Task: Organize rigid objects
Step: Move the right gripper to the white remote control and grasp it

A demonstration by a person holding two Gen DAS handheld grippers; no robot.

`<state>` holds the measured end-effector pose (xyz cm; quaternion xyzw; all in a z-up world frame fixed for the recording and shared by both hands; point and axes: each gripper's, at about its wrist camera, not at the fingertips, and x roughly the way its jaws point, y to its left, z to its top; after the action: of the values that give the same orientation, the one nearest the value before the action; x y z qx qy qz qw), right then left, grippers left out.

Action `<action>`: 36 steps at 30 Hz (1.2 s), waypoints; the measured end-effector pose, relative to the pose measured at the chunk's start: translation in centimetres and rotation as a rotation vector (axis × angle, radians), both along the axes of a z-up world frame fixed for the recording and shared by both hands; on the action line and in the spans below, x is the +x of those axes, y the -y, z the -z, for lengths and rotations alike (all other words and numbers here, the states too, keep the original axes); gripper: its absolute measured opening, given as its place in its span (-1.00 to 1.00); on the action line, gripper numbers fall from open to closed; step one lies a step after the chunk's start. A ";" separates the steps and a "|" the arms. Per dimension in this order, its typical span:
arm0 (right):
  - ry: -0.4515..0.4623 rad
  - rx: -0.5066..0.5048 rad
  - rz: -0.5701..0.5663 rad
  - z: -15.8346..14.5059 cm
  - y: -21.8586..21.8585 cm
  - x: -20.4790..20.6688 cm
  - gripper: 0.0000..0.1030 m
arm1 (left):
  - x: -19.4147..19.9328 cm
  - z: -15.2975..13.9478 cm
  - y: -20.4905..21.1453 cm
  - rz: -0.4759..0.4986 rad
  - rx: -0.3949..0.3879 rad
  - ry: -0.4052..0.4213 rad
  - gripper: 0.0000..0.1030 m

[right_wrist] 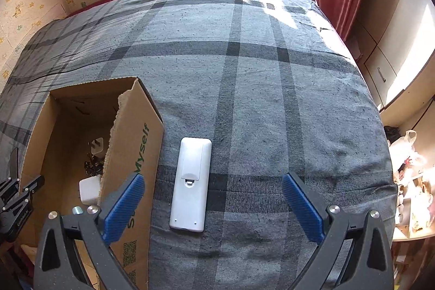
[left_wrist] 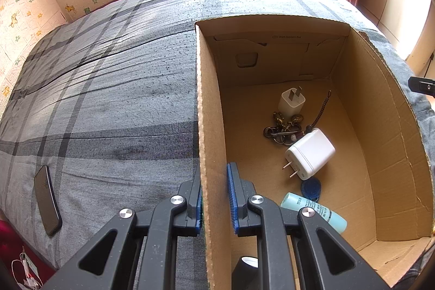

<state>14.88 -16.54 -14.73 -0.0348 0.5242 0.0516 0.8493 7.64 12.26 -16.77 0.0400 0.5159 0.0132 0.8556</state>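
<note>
Grey plaid bed [right_wrist: 244, 99] underneath, the box [left_wrist: 212, 127] wall clamped tight in the left hand-held gripper [left_wrist: 214, 197], chargers [left_wrist: 310, 151] and keys inside, while the right hand-held gripper [right_wrist: 213, 205] gapes wide over the white remote [right_wrist: 191, 184], lying between its fingers, untouched.

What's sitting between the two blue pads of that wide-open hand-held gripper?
In the right wrist view, the white remote lies face down on the plaid bedspread between the right hand-held gripper's open pads, nearer the pad beside the cardboard box; neither touches it.
</note>
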 end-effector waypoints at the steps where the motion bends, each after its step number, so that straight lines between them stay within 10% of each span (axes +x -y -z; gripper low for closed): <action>1: -0.003 -0.001 0.003 0.5 0.1 0.0 1.00 | 0.0 0.0 0.0 0.000 0.001 0.001 -0.67; 15: -0.048 0.012 -0.024 4.5 -0.1 0.9 0.97 | -0.2 0.0 0.1 0.000 0.002 0.001 -0.67; 36: -0.153 0.038 -0.082 10.0 -2.4 3.5 0.18 | 0.0 0.2 0.0 -0.004 0.005 -0.004 -0.67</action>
<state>18.37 -14.11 -24.74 -0.0359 0.5847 0.0988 0.8044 7.63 12.23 -17.00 0.0412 0.5176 0.0160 0.8545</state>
